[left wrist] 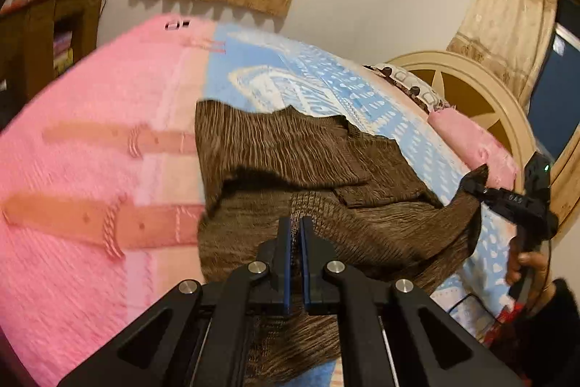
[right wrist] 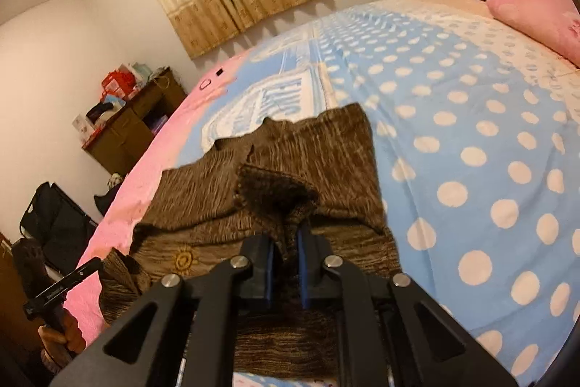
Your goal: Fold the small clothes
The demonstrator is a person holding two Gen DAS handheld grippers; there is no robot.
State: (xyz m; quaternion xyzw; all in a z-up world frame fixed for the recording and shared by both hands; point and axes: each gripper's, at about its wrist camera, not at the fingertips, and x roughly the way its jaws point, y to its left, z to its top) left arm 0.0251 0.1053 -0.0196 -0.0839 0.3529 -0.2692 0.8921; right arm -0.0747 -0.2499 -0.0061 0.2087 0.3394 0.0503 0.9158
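Brown ribbed garment (left wrist: 290, 165) lies partly folded on the pink-and-blue bedspread (left wrist: 90, 118). Left gripper (left wrist: 295, 231), jaws nearly together, pinches its near edge; right gripper (right wrist: 286, 242) clamps a raised fold between its pads.

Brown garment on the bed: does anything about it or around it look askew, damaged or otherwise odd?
Nothing looks damaged or spilled. The brown garment lies rumpled and partly doubled over on the bedspread, its far edge uneven. The left claw and right claw are each shut on a bunch of its near edge.
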